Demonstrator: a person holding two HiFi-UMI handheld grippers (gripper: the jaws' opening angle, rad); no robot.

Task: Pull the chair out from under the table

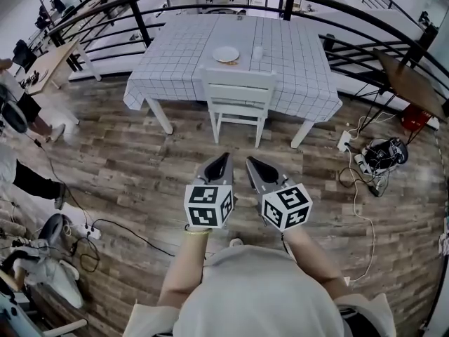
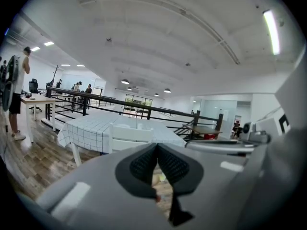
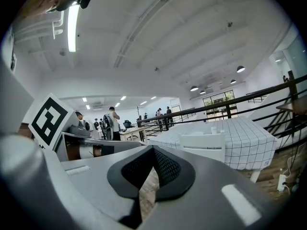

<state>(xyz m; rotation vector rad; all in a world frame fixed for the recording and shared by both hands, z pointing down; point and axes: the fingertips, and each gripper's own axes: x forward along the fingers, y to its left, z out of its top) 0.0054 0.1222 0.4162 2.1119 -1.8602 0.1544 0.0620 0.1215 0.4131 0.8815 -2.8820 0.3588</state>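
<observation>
Two grippers, both closed with nothing between the jaws. The left gripper (image 1: 224, 159) and right gripper (image 1: 250, 161) sit side by side above the wood floor (image 1: 126, 160), tips aimed at the white chair (image 1: 237, 93). Chair is pushed in at the near edge of the checked tabletop (image 1: 175, 55), clear of both grippers. A plate (image 1: 226, 54) lies on the tabletop behind the chair.

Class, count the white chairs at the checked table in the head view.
1: the white chair stands at the near side of the checked table, its seat pushed under. Others tucked in on the far side may be hidden.
</observation>
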